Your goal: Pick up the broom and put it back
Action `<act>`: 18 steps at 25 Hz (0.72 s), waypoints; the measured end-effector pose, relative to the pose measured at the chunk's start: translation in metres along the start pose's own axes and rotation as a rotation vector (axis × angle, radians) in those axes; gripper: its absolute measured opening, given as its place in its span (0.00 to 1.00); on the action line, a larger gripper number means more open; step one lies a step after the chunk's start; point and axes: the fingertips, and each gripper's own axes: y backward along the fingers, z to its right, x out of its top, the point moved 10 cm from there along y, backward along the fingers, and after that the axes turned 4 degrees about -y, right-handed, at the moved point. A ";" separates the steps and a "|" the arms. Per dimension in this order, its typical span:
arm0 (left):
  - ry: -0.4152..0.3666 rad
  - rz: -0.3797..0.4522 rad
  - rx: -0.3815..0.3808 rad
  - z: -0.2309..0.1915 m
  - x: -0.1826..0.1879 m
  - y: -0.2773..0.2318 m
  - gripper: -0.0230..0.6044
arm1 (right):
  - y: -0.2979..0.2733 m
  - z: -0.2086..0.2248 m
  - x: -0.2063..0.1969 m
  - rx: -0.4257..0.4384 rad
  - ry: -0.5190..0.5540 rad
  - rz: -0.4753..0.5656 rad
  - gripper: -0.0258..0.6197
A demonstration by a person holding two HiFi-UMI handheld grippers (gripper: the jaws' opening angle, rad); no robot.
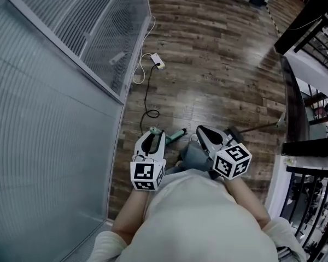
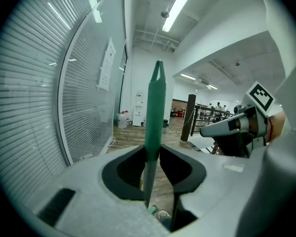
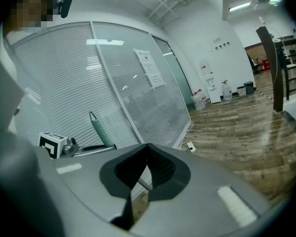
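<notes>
Your left tongs (image 1: 153,133), lower centre of the head view, pinch the broom (image 2: 154,112) at its green grip, forearm stretched ahead and tongs tipped slightly down. Your right tongs (image 1: 205,131), just beside them to the right, are closed on its grey shaft, tips meeting. The broom hangs crossways over the wood floor (image 1: 208,64).
</notes>
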 end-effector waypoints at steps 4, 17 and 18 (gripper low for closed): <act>0.039 0.008 0.104 -0.021 -0.004 0.011 0.19 | -0.019 -0.001 0.004 0.048 0.007 -0.041 0.05; 0.110 0.035 0.360 -0.093 -0.009 0.019 0.19 | -0.123 -0.008 0.034 0.224 0.087 -0.156 0.05; 0.116 0.034 0.372 -0.099 -0.008 0.018 0.19 | -0.133 -0.010 0.039 0.237 0.094 -0.164 0.05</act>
